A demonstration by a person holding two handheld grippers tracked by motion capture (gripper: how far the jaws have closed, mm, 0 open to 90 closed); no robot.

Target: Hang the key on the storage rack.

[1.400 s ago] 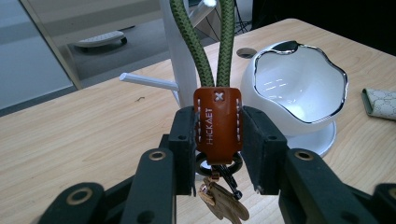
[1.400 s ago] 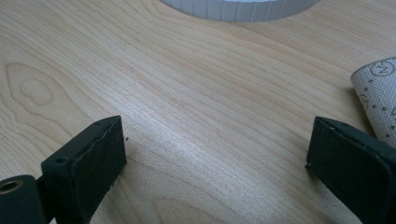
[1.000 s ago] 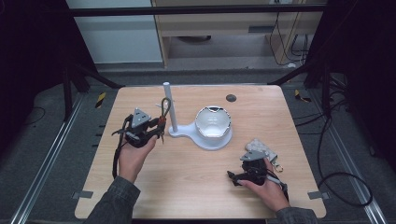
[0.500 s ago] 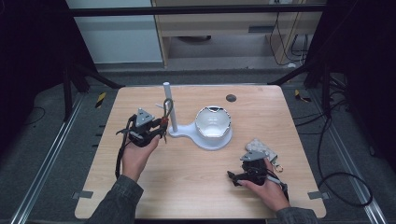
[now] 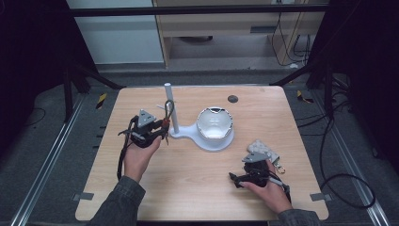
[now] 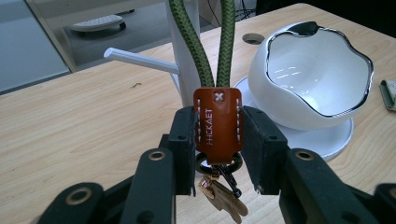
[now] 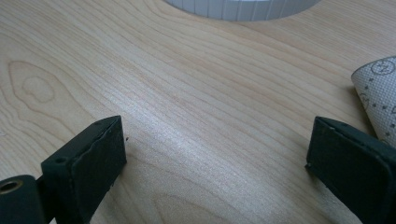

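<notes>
Pinching leather key strap (image 6: 217, 122) | left hand-held gripper (image 6: 217, 154) | beside white stand (image 6: 184, 51)

Table (image 5: 188, 188) evenly lit, surroundings dark; glare on bowl (image 6: 322, 60) rim; close-up views soft.

**Key strap clamped beside white peg stand**

A key strap (image 6: 217, 119) with an orange-brown leather tab, white stitching and embossed lettering stands upright, pinched at both sides of the tab. Two strands of olive-green braided cord (image 6: 196, 44) rise from the tab's top, running up in front of the white post (image 5: 171, 109) of the stand. Below the tab hang a dark ring and brass-coloured keys (image 6: 223, 196), just above the wooden tabletop.
</notes>
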